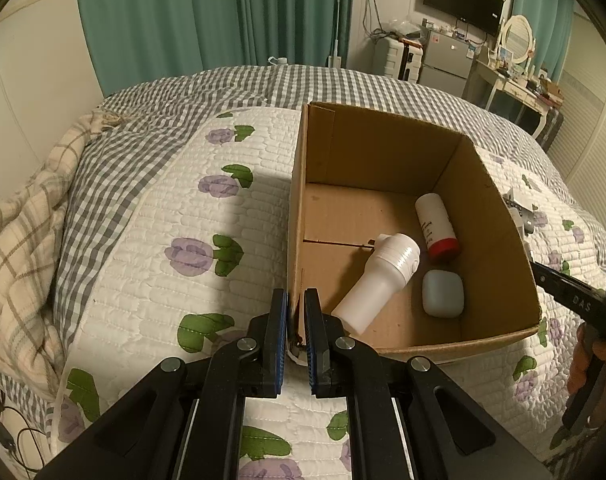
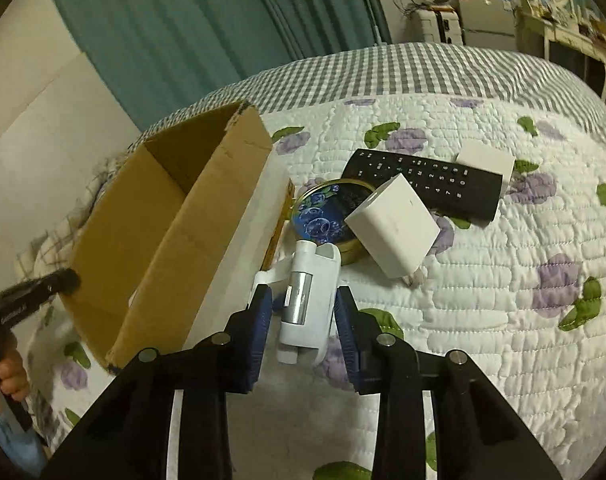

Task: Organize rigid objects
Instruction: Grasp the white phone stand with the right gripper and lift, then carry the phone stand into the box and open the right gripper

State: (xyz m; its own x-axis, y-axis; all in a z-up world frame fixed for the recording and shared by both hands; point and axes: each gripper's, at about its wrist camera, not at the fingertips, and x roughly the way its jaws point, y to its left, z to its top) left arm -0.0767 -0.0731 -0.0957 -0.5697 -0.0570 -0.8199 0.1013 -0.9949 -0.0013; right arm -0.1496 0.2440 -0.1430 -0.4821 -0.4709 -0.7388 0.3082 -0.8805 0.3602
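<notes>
An open cardboard box [image 1: 499, 216] stands on the quilted bed; it also shows in the right wrist view [image 2: 159, 216]. Inside lie a white bottle [image 1: 377, 280], a white tube with a red cap [image 1: 437, 226] and a pale blue case [image 1: 443, 294]. My left gripper [image 1: 296, 320] is shut on the box's near left wall. My right gripper [image 2: 303, 312] straddles a white and silver plastic device [image 2: 307, 300] lying on the quilt beside the box; its jaws stand apart around it. Beyond it lie a blue round tin [image 2: 327, 212], a white charger cube [image 2: 393, 224], a black remote [image 2: 427, 180] and a white block [image 2: 487, 160].
The bed has a floral quilt [image 1: 191, 216] over a grey checked cover [image 1: 263, 84], with a plaid blanket [image 1: 19, 240] at the left edge. Teal curtains, a fridge [image 1: 447, 60], a wall television and a dressing table stand behind the bed.
</notes>
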